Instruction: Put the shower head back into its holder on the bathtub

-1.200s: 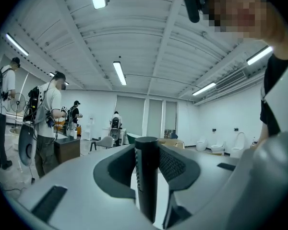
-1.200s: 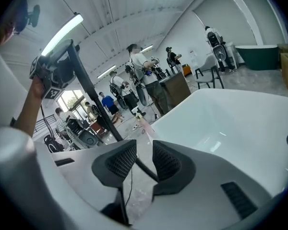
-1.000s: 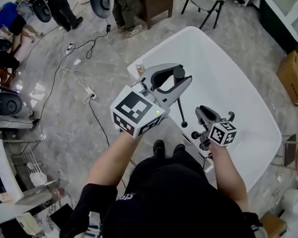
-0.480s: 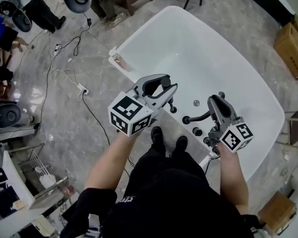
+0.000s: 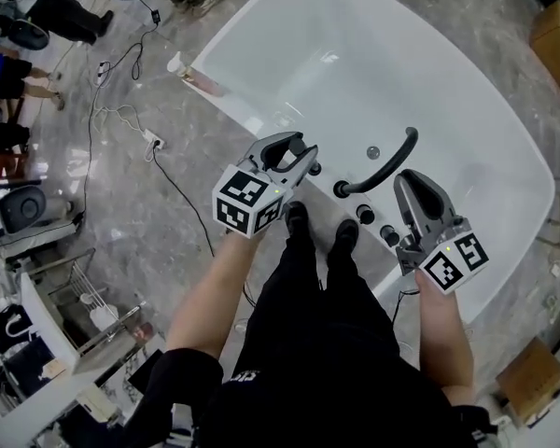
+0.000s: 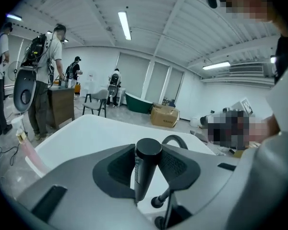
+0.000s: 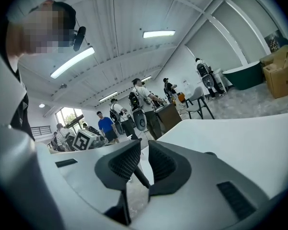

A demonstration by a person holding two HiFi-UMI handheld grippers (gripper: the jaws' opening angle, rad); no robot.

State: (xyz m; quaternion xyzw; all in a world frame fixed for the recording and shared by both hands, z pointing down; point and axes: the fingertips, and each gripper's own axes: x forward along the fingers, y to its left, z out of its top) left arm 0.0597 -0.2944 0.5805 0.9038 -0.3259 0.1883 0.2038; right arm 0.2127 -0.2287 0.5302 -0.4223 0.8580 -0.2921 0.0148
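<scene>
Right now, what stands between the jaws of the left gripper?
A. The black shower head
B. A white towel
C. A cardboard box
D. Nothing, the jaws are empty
A: in the left gripper view, the black shower head stands upright between the two pads of the left gripper, which close on it from both sides.

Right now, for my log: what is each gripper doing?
Left gripper: closed on the shower head.
Right gripper: slightly open, jaws just been closing, nothing gripped.

black clothes [image 5: 329,371], black shoes [image 5: 297,217]
</scene>
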